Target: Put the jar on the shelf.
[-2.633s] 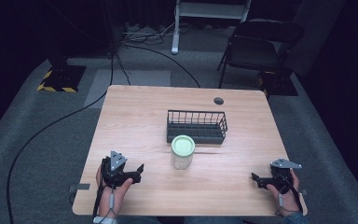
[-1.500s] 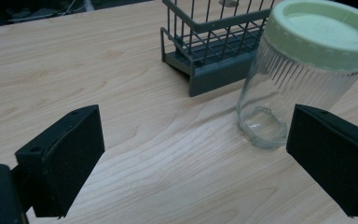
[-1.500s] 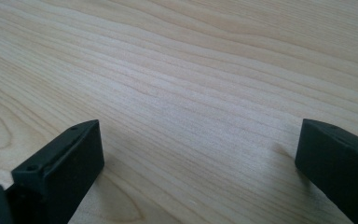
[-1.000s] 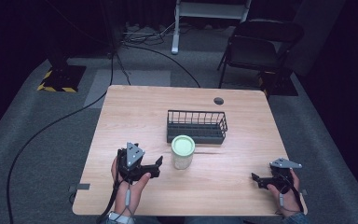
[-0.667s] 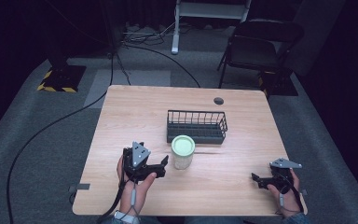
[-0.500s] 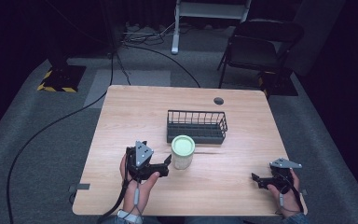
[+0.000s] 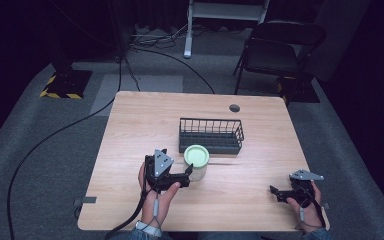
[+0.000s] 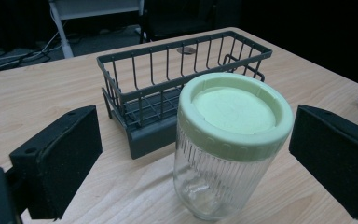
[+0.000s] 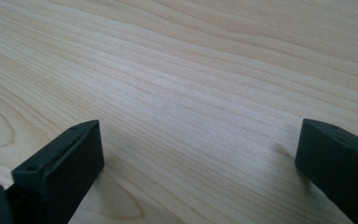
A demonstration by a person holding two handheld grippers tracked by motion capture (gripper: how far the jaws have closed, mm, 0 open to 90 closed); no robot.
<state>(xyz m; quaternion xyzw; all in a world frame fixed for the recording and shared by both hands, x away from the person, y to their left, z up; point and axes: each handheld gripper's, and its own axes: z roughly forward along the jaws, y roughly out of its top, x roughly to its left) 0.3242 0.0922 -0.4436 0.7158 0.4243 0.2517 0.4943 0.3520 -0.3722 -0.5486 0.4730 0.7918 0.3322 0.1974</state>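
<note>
The jar stands upright on the desk, straight ahead of the left gripper and partway between its jaws, which stand wide on either side without touching the glass. The basket sits just beyond the jar. The left gripper is much the nearer; the right gripper, well apart, rests wide open and holds nothing.
</note>
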